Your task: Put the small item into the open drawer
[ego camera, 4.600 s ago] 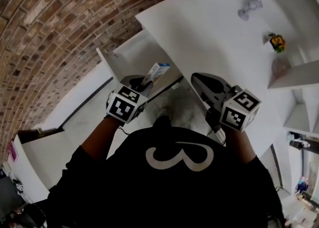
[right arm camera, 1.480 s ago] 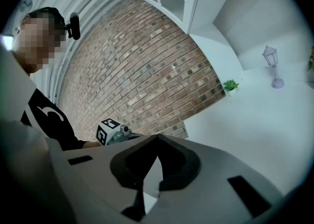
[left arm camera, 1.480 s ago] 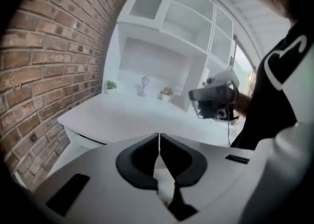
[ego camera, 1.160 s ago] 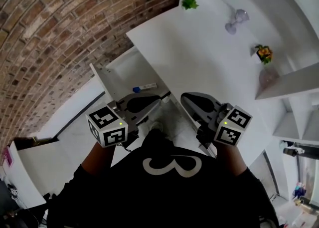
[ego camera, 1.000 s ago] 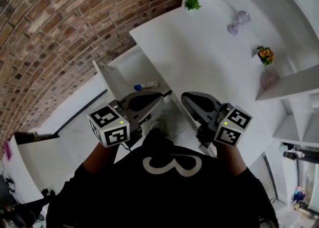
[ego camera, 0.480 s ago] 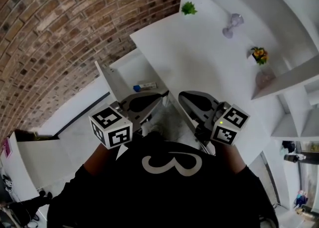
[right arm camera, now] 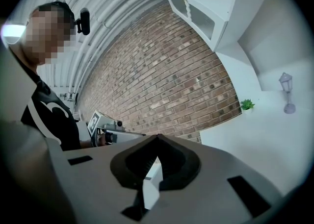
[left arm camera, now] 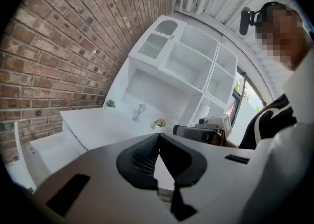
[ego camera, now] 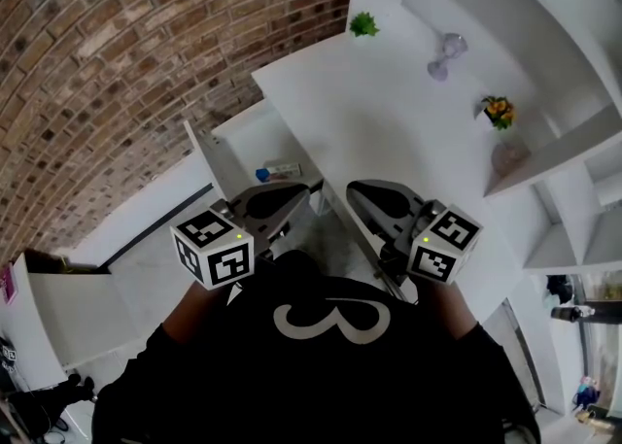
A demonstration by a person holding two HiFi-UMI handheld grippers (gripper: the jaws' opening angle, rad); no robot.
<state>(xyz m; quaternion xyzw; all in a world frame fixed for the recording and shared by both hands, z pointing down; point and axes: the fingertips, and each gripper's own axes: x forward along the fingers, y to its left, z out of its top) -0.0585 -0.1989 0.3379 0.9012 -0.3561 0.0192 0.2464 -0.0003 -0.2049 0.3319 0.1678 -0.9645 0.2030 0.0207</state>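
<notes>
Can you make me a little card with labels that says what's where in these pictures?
place: white desk next to a brick wall
drawer: open
small item: white box with a blue end, lying inside the drawer
left gripper: shut, empty, held near the drawer
right gripper: shut, empty, apart from the box
on the desk: little green plant, lantern ornament, flower pot
</notes>
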